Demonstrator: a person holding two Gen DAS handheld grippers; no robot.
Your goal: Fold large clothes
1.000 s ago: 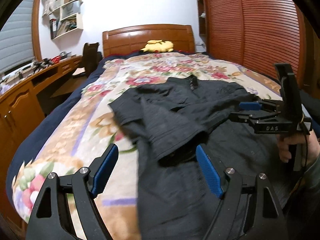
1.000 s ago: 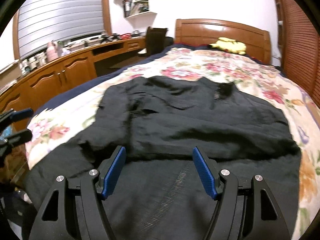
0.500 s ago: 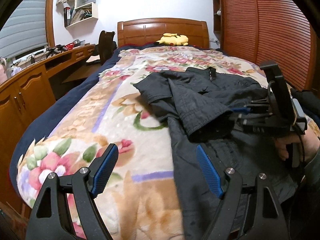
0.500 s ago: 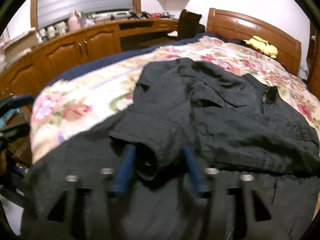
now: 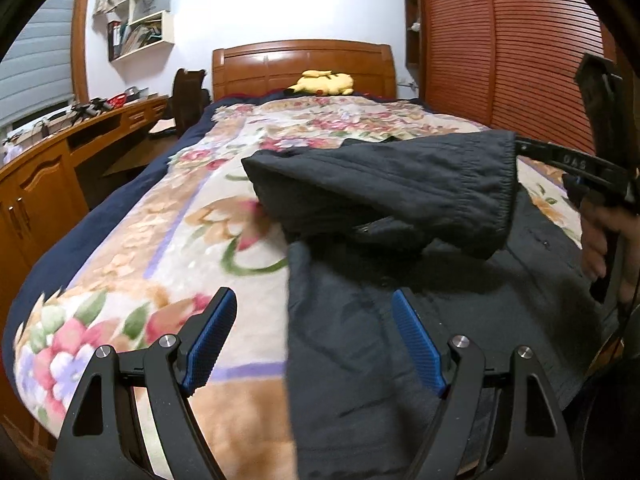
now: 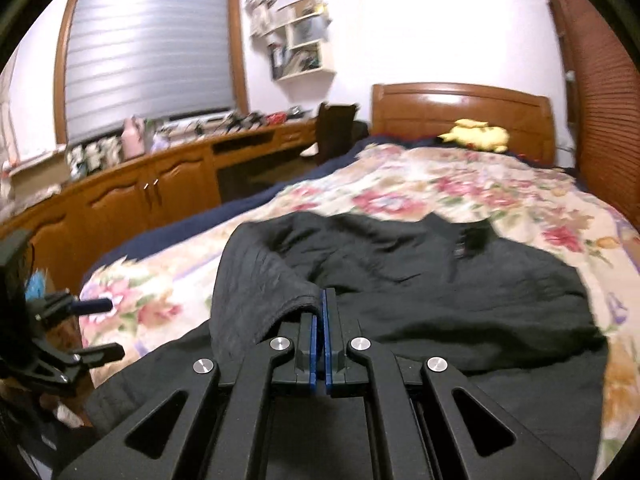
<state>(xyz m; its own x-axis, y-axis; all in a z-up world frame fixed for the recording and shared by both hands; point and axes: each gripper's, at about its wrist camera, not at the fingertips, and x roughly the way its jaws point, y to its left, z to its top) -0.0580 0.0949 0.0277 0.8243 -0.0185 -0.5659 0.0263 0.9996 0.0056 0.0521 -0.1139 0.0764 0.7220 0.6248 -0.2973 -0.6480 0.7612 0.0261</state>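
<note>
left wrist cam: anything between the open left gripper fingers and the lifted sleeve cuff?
Only the jacket's flat body and floral blanket. Left gripper holds nothing; the sleeve cuff hangs from the right gripper.

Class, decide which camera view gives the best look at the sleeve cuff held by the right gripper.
Left wrist view: the sleeve cuff shows side-on, lifted above the jacket. Right wrist view shows only its edge pinched in the right gripper.

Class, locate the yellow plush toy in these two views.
The yellow plush toy lies at the far end of the bed against the wooden headboard. In the right wrist view it sits right of centre, beyond the black jacket.
</note>
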